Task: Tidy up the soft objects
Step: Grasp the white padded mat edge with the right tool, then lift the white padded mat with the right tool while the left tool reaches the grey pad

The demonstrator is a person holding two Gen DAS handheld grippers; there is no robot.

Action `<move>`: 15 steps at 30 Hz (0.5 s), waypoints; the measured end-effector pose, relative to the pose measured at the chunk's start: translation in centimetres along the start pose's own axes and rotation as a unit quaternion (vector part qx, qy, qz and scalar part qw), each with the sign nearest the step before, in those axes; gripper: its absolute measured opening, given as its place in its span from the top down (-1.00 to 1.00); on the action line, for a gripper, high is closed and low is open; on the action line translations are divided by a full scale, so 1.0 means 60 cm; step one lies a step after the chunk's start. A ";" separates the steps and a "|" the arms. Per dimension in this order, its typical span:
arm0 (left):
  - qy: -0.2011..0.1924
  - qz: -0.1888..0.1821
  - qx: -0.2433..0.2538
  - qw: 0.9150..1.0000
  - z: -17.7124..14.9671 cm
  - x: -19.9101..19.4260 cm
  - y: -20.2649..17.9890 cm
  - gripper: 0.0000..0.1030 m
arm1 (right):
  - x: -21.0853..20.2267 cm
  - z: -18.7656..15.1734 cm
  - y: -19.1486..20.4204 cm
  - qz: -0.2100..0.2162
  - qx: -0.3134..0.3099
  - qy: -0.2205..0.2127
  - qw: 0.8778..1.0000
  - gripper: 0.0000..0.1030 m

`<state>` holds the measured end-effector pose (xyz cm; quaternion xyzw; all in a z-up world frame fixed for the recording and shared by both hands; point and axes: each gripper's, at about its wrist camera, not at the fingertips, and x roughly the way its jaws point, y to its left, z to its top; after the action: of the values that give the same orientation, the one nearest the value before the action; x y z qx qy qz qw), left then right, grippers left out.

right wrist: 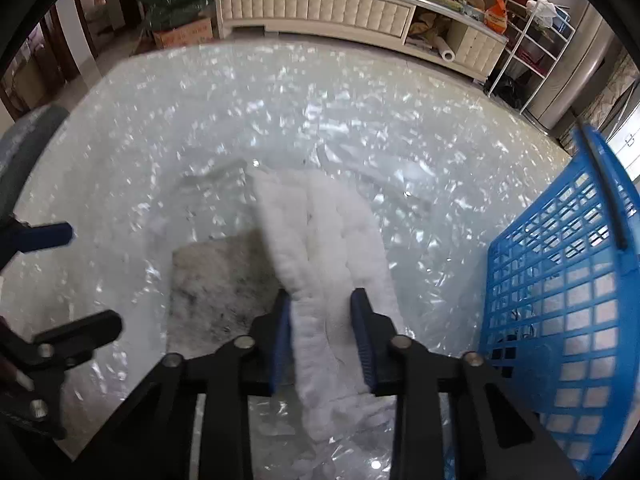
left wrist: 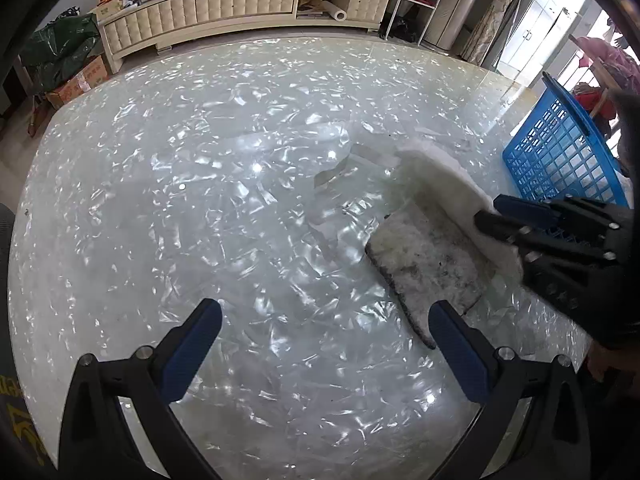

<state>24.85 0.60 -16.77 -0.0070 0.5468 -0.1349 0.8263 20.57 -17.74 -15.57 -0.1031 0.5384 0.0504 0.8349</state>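
Observation:
My right gripper (right wrist: pixel 322 300) is shut on a fluffy white cloth (right wrist: pixel 320 232) and holds it lifted above the table; it also shows in the left wrist view (left wrist: pixel 486 216) with the white cloth (left wrist: pixel 436 176). A dirty grey-white pad (left wrist: pixel 424 264) lies flat on the table below, also in the right wrist view (right wrist: pixel 216 280). A blue plastic basket (right wrist: pixel 560 300) stands just right of the held cloth, and shows at the right in the left wrist view (left wrist: pixel 560 156). My left gripper (left wrist: pixel 324 312) is open and empty, left of the pad.
The table (left wrist: pixel 200 200) is covered in shiny crinkled plastic. A cream cabinet (left wrist: pixel 240 4) with clutter stands beyond it, with a white wire rack (right wrist: pixel 532 44) and a green bag on a cardboard box (right wrist: pixel 176 8) nearby.

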 end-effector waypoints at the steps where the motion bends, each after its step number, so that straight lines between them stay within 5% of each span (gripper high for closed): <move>1: 0.000 0.000 0.000 1.000 0.001 0.001 -0.001 -0.99 | -0.009 0.001 -0.002 0.005 0.003 -0.008 1.000 0.73; 7: 0.004 -0.010 0.008 1.000 0.004 0.005 -0.013 -0.99 | -0.057 0.004 0.000 0.014 0.003 -0.048 0.999 0.92; 15: 0.009 -0.006 0.023 1.000 0.021 0.021 -0.039 -0.99 | -0.045 0.000 -0.006 0.043 0.009 -0.040 0.998 0.95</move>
<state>25.96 -2.14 -17.00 0.0098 0.5511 -0.1528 0.8203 19.50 -18.01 -13.05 -0.0704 0.5088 0.0851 0.8538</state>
